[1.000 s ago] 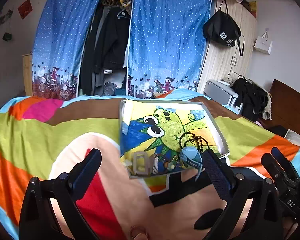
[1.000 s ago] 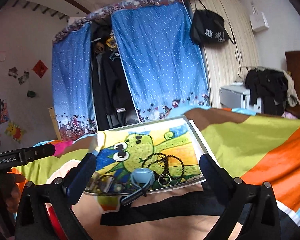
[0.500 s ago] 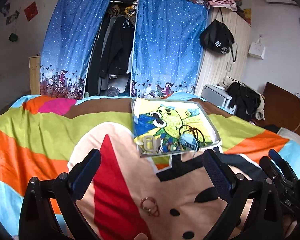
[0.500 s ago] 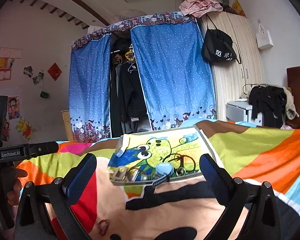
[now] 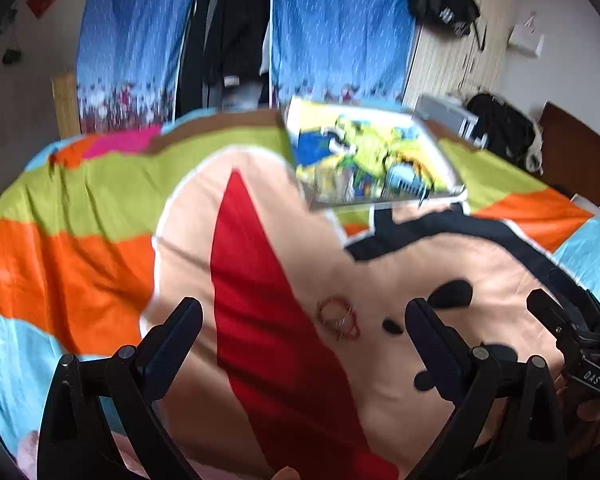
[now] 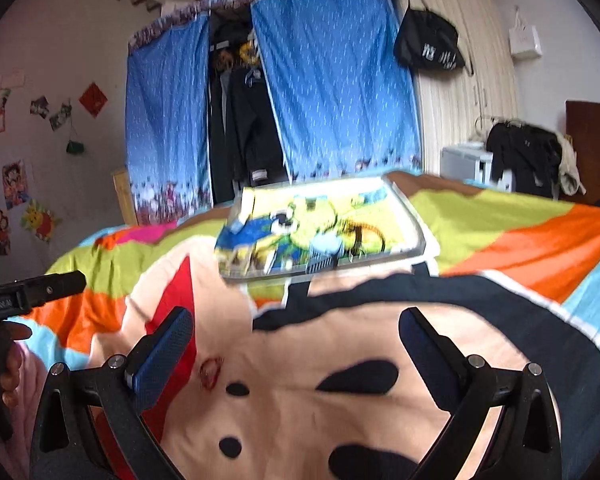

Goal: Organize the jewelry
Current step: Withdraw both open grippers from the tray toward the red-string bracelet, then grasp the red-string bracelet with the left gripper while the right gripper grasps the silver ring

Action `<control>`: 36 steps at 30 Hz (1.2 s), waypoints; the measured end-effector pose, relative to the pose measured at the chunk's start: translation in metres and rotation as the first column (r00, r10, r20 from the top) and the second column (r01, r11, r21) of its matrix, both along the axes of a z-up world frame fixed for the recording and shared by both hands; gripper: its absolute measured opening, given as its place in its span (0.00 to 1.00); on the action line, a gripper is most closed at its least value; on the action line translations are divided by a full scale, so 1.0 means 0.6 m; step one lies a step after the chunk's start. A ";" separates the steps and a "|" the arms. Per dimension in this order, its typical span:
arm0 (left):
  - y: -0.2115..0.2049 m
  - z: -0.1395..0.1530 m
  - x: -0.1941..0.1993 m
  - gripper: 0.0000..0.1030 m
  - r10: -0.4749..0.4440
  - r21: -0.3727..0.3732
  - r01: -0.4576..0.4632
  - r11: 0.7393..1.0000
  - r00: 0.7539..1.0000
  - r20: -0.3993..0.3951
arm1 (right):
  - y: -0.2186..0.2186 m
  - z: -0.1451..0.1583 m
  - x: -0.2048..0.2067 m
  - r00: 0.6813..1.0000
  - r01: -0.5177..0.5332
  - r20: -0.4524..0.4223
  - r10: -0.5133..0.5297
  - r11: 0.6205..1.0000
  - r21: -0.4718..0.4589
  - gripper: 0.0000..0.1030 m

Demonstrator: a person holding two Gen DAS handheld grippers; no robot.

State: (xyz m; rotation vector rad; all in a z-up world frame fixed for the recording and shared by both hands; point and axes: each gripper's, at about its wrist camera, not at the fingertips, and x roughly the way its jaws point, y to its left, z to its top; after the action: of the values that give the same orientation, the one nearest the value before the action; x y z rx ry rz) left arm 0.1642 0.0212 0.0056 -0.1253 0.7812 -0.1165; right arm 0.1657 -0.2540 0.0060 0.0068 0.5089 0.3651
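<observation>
A red string bracelet (image 5: 338, 320) lies on the bedspread between the tips of my open, empty left gripper (image 5: 303, 320). In the right wrist view the bracelet (image 6: 211, 372) lies just right of the left fingertip of my open, empty right gripper (image 6: 296, 332). Farther back, a flat tray (image 5: 446, 152) with a cartoon print holds a blue watch (image 5: 406, 180), black beads and other small pieces, all blurred. The tray (image 6: 414, 216) sits ahead in the right wrist view too.
A colourful bedspread (image 5: 80, 200) covers the bed. Blue curtains (image 6: 332, 88) and hanging clothes stand behind it, a wardrobe with a black bag (image 6: 428, 46) to the right. The other gripper shows at each view's edge.
Both grippers have pulled back from the tray towards me and tilted down. The red bracelet, out of view a second ago, now lies close in front of both.
</observation>
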 end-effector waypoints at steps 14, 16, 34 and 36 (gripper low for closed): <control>0.036 -0.098 0.114 0.96 -0.028 -0.032 0.017 0.999 0.922 -0.386 | 0.054 -0.085 0.021 0.975 -0.093 -0.211 0.068 0.989 -0.114 1.00; 0.038 -0.106 0.131 0.96 -0.046 -0.042 0.032 0.999 0.916 -0.399 | 0.059 -0.094 0.026 0.971 -0.105 -0.225 0.076 0.987 -0.124 1.00; 0.078 -0.165 0.185 0.67 -0.121 -0.269 -0.005 0.963 0.884 -0.451 | 0.143 -0.177 0.094 0.914 -0.301 -0.331 0.234 0.939 -0.165 0.80; 0.073 -0.169 0.188 0.55 -0.149 -0.290 0.014 0.957 0.882 -0.446 | 0.151 -0.186 0.099 0.905 -0.320 -0.345 0.250 0.933 -0.163 0.72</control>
State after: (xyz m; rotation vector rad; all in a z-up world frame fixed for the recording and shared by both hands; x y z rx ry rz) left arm 0.2773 0.0648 -0.0955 -0.4001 1.2513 -0.2858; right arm 0.2249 -0.1636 -0.1055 -0.2263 0.8753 0.6015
